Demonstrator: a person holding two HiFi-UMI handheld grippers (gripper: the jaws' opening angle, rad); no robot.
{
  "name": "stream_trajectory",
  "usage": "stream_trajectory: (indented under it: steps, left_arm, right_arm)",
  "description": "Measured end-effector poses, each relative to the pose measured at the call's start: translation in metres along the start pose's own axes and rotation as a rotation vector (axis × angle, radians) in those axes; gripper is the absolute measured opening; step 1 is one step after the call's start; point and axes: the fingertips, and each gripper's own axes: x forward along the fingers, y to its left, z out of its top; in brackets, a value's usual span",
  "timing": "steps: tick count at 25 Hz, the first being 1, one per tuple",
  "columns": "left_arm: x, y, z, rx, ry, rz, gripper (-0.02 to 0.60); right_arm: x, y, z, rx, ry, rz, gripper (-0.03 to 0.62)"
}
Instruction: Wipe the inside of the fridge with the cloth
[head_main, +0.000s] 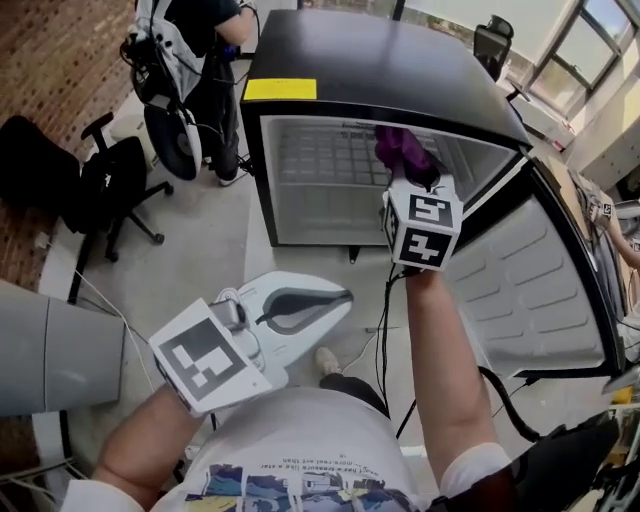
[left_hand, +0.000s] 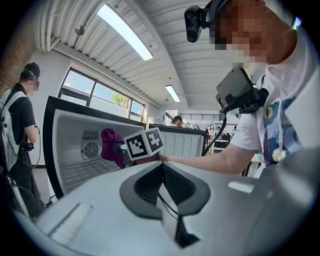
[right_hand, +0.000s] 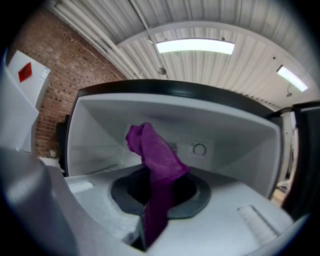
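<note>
Purple cloth at the fridge opening.
Right gripper (right_hand: 159, 197) clamps cloth (right_hand: 156, 152) at 12 o'clock inside fridge (head_main: 360, 55); left gripper (head_main: 340, 297) closed, empty, 7 o'clock. Yellow label (head_main: 280, 89), print unreadable.

Your cloth (right_hand: 155, 150) is a soft-looking, nubbly purple fabric. The fridge (head_main: 370, 60) shows you a glossy black top and smooth white plastic walls; your right gripper (right_hand: 159, 197) is matt pale plastic with dark lining.

Brick wall (head_main: 65, 70), black office chair (head_main: 112, 182)
</note>
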Motion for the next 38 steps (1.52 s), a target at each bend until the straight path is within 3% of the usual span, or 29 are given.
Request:
stream_trajectory:
  steps: [8, 17, 25, 38]
  left_arm:
    - [-0.011, 0.020, 0.002, -0.006, 0.009, 0.103, 0.005]
    - [-0.022, 0.031, 0.001, -0.011, 0.030, 0.182, 0.005]
    - [-0.011, 0.033, 0.004, 0.010, 0.030, 0.172, 0.005]
    - [0.022, 0.021, 0.010, 0.017, 0.031, 0.075, 0.005]
  right_arm:
    - [0.060, 0.095, 0.014, 0.104, -0.008, 0.248, 0.055]
    - [0.103, 0.147, 0.015, 0.078, 0.041, 0.335, 0.055]
    - [0.123, 0.129, 0.002, 0.071, 0.115, 0.282, 0.055]
    - [0.118, 0.016, -0.028, 0.097, 0.200, 0.070, 0.055]
